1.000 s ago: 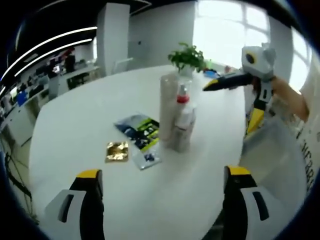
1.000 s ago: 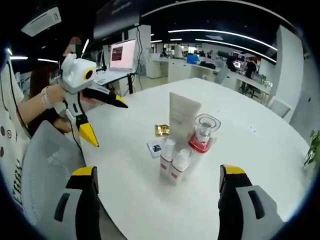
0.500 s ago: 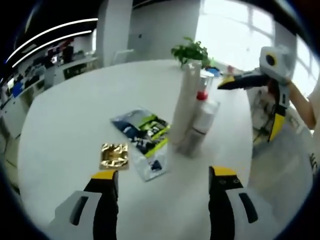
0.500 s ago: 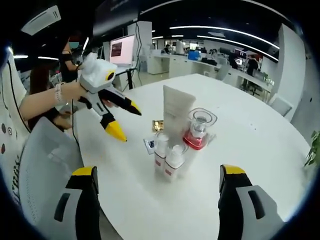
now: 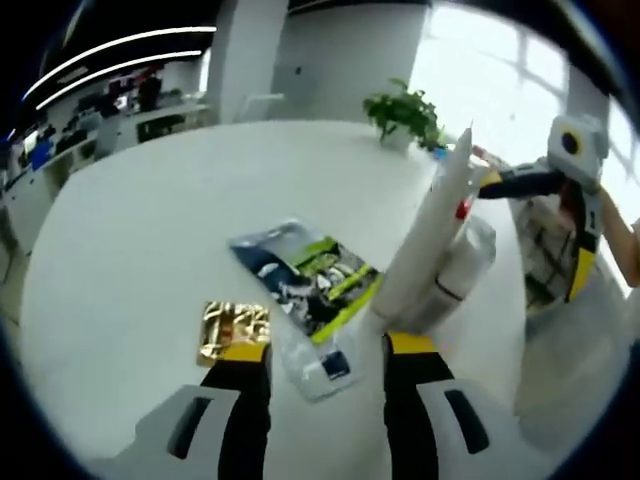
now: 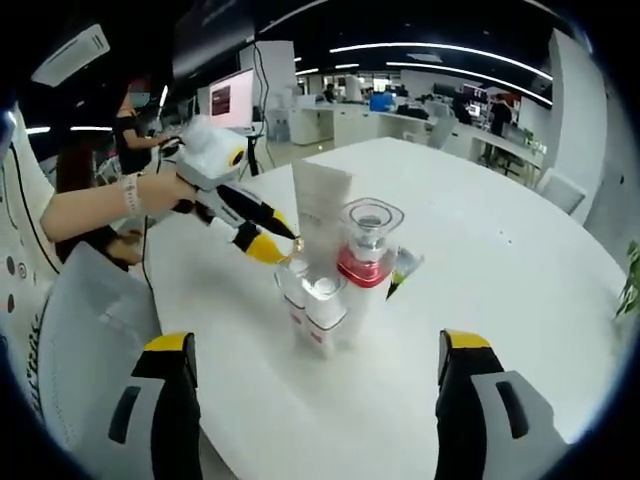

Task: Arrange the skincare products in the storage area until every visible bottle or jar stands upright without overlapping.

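Left gripper [image 5: 325, 360]: two black jaws, yellow tips, white-grey housings behind with dark slot each. Right gripper [image 6: 312, 360]: same build, black jaws, yellow caps, grey-white shells, dark oval slots. Seen from right gripper view, left gripper body white, jaws black tapering into yellow. Person's hand [image 6: 160, 190] behind it, pale band at wrist.

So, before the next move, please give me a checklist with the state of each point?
1. Tall white tube upright: ok.
2. Clear bottle with red collar upright: ok.
3. Two small white bottles upright: ok.
4. Left gripper open above green-and-blue sachet: ok.
5. Left gripper clear of tube: cannot tell.
6. Right gripper open, apart from bottles: ok.
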A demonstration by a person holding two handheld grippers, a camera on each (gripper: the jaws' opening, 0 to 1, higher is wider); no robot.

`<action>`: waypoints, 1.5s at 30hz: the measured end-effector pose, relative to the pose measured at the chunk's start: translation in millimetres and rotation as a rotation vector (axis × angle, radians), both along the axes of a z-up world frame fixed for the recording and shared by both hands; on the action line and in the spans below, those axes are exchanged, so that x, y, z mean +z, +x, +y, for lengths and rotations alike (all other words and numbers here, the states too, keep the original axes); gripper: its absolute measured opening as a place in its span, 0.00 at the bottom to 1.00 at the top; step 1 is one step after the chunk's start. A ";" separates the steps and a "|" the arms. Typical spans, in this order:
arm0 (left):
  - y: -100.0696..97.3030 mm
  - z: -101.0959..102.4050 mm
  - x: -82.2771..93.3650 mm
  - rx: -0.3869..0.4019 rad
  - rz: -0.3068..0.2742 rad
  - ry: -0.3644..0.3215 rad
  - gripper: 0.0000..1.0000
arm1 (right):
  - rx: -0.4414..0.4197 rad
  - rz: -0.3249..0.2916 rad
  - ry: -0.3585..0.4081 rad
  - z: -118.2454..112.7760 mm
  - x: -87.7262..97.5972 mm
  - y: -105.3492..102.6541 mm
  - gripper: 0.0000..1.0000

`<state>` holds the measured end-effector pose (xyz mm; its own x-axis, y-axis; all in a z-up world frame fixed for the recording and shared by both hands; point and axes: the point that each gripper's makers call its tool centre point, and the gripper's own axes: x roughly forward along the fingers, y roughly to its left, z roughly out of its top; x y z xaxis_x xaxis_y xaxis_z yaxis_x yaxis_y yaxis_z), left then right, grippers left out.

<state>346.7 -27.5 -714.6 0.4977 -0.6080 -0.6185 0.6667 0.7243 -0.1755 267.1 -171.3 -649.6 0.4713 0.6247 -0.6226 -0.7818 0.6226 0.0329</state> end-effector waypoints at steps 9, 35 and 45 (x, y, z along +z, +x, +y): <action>20.3 -3.8 -7.9 0.032 0.001 0.009 0.24 | -0.032 0.037 -0.031 -23.9 -16.2 17.6 0.90; 48.1 -14.0 -25.4 0.011 0.006 0.047 0.17 | -0.207 0.118 0.058 -54.0 -60.7 97.3 0.27; 51.5 -17.9 -31.6 0.004 0.027 0.030 0.17 | -0.231 0.140 0.119 -34.2 -81.2 129.6 0.21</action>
<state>398.2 -45.5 -746.2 0.4831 -0.5868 -0.6498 0.6588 0.7325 -0.1716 396.7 -205.5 -730.8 0.5242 0.5830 -0.6207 -0.6021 0.7692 0.2139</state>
